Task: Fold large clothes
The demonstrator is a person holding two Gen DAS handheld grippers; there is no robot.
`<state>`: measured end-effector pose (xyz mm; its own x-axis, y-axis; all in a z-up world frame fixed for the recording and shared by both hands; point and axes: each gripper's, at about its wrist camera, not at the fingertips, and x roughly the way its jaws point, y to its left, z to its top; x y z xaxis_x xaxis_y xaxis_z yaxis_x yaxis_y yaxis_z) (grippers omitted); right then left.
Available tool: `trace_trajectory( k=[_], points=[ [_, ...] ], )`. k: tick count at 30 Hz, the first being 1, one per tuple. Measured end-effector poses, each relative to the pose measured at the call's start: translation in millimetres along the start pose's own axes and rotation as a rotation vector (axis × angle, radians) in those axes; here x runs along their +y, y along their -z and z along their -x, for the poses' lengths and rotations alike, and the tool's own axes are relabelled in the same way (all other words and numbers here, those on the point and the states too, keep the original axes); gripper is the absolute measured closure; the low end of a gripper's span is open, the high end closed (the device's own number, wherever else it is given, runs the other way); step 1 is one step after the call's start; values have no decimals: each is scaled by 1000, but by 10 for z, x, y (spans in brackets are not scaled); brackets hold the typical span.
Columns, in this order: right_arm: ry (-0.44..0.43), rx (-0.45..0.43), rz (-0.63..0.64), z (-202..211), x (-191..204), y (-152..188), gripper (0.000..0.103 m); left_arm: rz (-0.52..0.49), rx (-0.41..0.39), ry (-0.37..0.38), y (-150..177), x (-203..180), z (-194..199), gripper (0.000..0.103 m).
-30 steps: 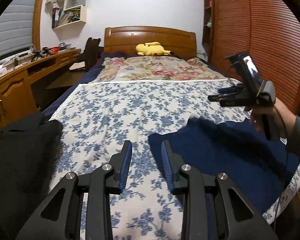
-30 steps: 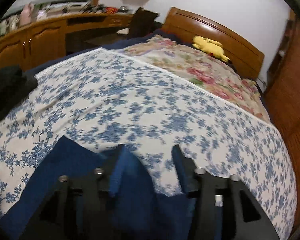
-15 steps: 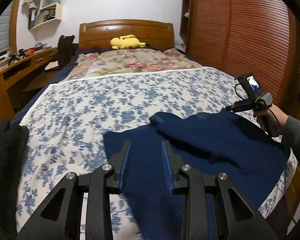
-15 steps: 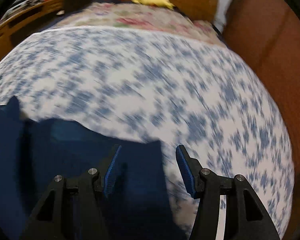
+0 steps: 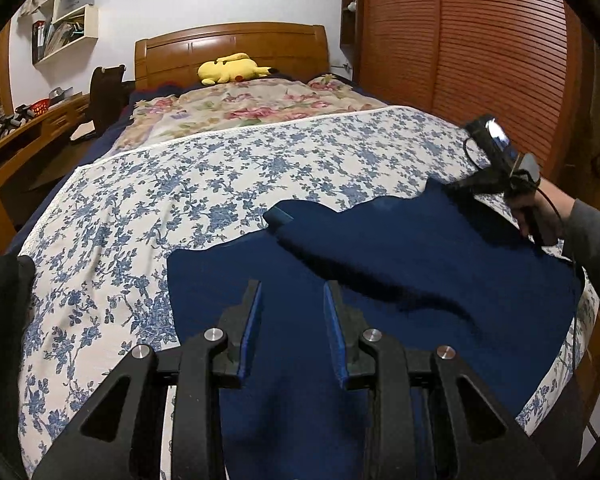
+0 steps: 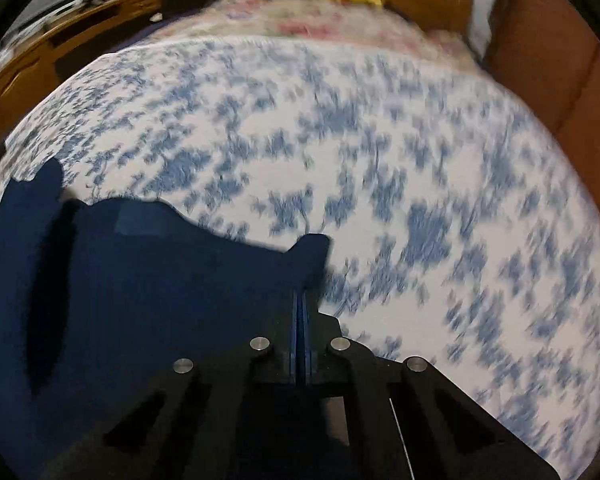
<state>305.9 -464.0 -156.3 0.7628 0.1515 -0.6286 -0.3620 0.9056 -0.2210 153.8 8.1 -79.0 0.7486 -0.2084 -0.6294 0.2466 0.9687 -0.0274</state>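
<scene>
A large navy garment [image 5: 420,264] lies spread on the near right part of the blue-flowered bedspread [image 5: 180,184], one sleeve [image 5: 340,248] folded across it. My left gripper [image 5: 292,286] hovers over its near left part, open, with cloth below the fingers and none pinched. At the garment's far right corner, a hand holds my right gripper [image 5: 454,188]. In the right wrist view that gripper [image 6: 300,292] is shut, pads together on a corner of the navy garment [image 6: 140,272], and the picture is blurred.
A black garment [image 5: 0,320] is heaped at the bed's left edge. A floral quilt [image 5: 252,108] and yellow plush toy [image 5: 230,68] lie near the headboard. A slatted wooden wardrobe [image 5: 480,60] stands close on the right, a desk [image 5: 20,140] and chair [image 5: 106,92] on the left.
My left gripper swung right, from over the bedspread to over the navy garment, jaws unchanged. My right gripper moved to the garment's far right corner and its open jaws closed on the cloth.
</scene>
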Motion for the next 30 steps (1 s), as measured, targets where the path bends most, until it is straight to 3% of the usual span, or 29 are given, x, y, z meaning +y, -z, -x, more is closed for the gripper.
trace_trajectory(
  k=[3, 6, 10, 14, 17, 19, 26, 30],
  points=[
    [133, -37, -118, 109, -378, -21, 102, -10, 12, -8, 25, -12, -29, 72],
    [268, 29, -220, 31, -695, 74, 101, -9, 17, -9, 45, 2, -19, 72],
    [214, 120, -218, -151, -740, 198, 101, 4, 16, -4, 44, 40, -6, 72],
    [157, 48, -219, 11, -769, 190, 96, -2, 3, 6, 27, 9, 45, 72],
    [119, -13, -185, 386, -662, 334, 73, -10, -8, 19, 14, -37, 92, 72],
    [84, -48, -158, 643, -493, 457, 51, -18, -14, 28, 13, -77, 117, 72],
    [-91, -51, -116, 1310, -117, 1293, 48, -36, -26, 58, 21, -262, 209, 72],
    [-106, -18, -103, 1544, -70, 1758, 48, -53, -24, 73, 52, -391, 237, 72]
  ],
)
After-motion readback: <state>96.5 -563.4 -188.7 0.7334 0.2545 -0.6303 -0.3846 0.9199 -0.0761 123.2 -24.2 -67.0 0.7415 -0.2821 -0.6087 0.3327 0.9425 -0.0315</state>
